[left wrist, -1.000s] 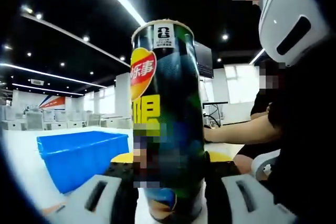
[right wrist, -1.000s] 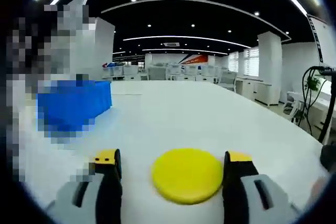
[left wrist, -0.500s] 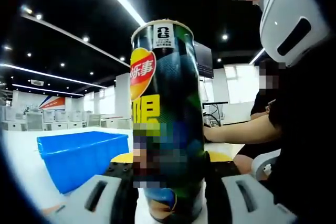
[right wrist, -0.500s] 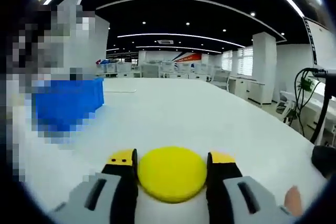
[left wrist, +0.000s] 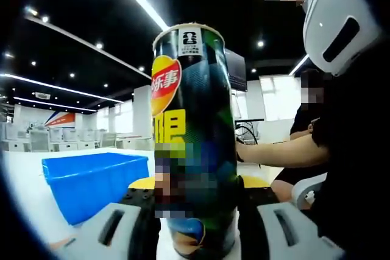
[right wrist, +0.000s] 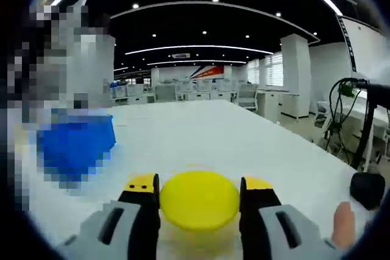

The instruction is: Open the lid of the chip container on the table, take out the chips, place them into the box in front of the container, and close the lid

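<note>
Lid [right wrist: 199, 199] sat clamped in my right gripper [right wrist: 199, 194]; my left gripper [left wrist: 196, 196] gripped the can [left wrist: 194, 138]. Closing looked underway; next, lid onto the can's rim at twelve o'clock.

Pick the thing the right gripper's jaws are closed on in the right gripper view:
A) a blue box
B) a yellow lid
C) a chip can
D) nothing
B: the right gripper has its two jaws pressed against both sides of the round yellow lid, above the white table.
</note>
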